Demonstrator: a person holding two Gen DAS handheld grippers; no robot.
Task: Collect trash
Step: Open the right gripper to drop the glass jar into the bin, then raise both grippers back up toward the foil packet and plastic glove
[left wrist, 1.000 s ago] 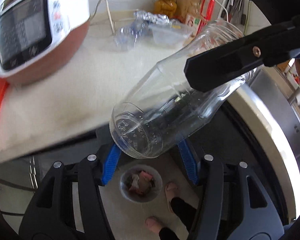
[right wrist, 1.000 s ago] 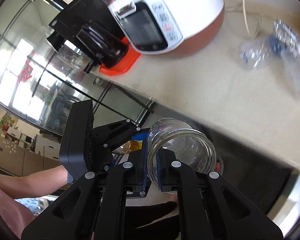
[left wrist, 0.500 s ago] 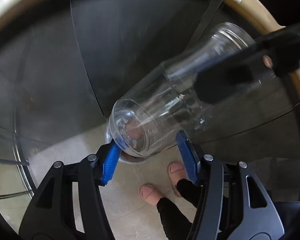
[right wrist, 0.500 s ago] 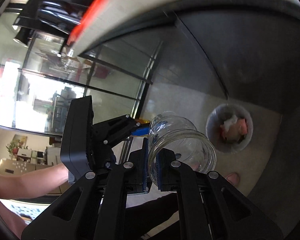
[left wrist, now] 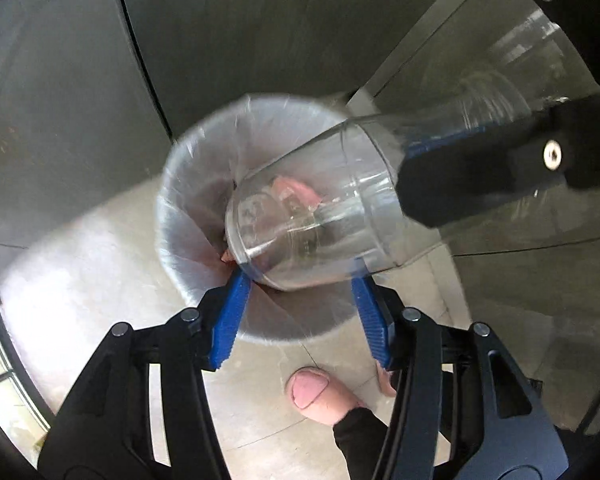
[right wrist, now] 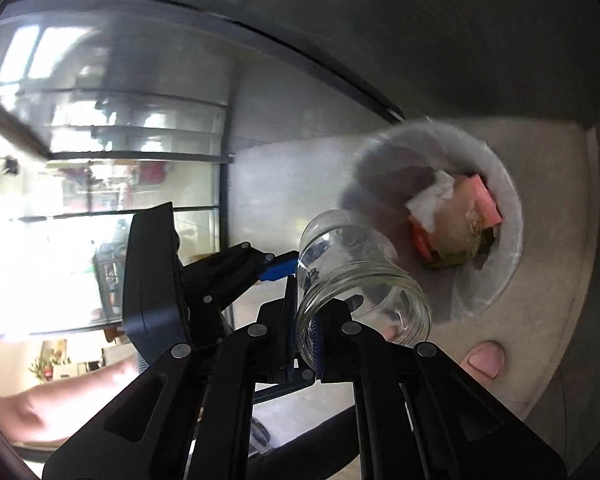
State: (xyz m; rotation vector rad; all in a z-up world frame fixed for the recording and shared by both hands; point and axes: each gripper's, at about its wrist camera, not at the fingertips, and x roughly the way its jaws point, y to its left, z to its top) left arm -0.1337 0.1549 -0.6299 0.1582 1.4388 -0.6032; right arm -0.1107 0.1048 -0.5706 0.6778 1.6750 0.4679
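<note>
Jar [left wrist: 316,220], pinched by right tool [right wrist: 304,344], now hangs over bin [left wrist: 188,184].

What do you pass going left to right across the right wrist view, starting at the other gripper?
Left gripper → glass jar → white tissue in the lined trash bin → pink wrapper.

Motion blur smears the rim of the lined trash bin [left wrist: 188,216] in my left wrist view, and the glass jar [left wrist: 312,216] covers most of the scraps inside. The right gripper [right wrist: 305,334] hides part of the jar's mouth. Beyond the glass panels [right wrist: 100,184], glare washes out the room. My own foot [left wrist: 320,396] is half hidden.
</note>
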